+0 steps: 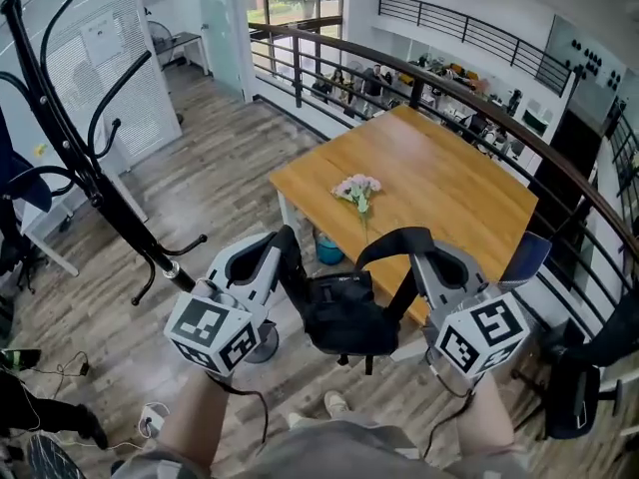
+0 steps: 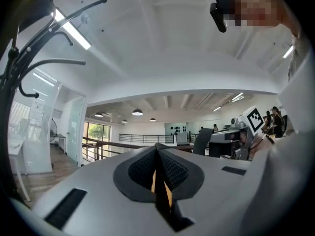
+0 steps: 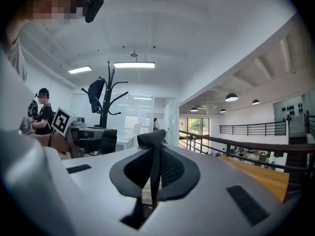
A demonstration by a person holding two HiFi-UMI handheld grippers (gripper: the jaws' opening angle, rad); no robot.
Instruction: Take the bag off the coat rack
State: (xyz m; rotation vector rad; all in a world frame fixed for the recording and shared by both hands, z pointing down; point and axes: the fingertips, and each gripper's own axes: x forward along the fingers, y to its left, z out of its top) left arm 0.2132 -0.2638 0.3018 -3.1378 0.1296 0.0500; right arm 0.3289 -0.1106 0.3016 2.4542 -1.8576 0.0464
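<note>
A black bag (image 1: 344,317) hangs by its straps between my two grippers, clear of the black coat rack (image 1: 90,178) that leans at the left. My left gripper (image 1: 272,257) is shut on the left strap (image 1: 292,267). My right gripper (image 1: 424,254) is shut on the right strap (image 1: 394,239), which arches over to it. In the left gripper view the jaws (image 2: 157,171) pinch a dark strap edge, and the rack's hooks (image 2: 29,68) curve up at the left. In the right gripper view the woven strap (image 3: 153,146) sticks up from the shut jaws (image 3: 152,173), with the rack (image 3: 106,97) far behind.
A wooden table (image 1: 439,183) with a small bunch of flowers (image 1: 357,190) stands ahead, and a dark railing (image 1: 469,103) curves behind it. Black office chairs (image 1: 574,387) stand at the right. Cables and a power strip (image 1: 150,419) lie on the wooden floor at lower left.
</note>
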